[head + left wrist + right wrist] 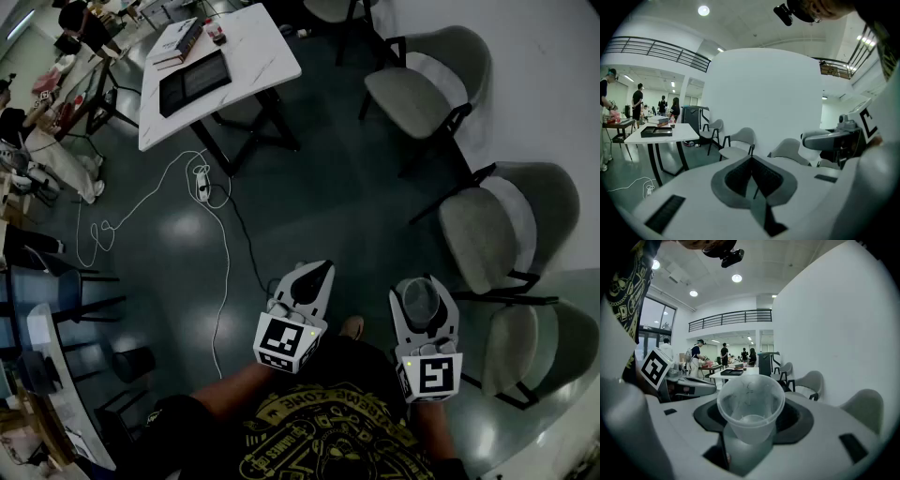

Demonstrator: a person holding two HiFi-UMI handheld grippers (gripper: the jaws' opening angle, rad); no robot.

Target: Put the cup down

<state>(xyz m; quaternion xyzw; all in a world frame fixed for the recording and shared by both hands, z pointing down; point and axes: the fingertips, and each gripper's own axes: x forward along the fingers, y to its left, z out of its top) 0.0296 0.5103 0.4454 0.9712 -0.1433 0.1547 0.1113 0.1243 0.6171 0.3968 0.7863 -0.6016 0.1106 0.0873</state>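
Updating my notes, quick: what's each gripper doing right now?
Left gripper: closed, empty.
Right gripper: closed on the clear cup.

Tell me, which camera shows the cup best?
The right gripper view: the clear cup sits centre frame, large, between the jaws, its open mouth visible. The head view shows the cup small, from above. The left gripper view doesn't show it.

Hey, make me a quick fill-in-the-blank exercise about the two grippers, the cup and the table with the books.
1. The clear cup sits between the jaws of the ____ hand-held gripper.
2. The left hand-held gripper has its jaws ____, with nothing between them.
3. The books lie on a table whose top is ____.
Missing words: right; shut; white.
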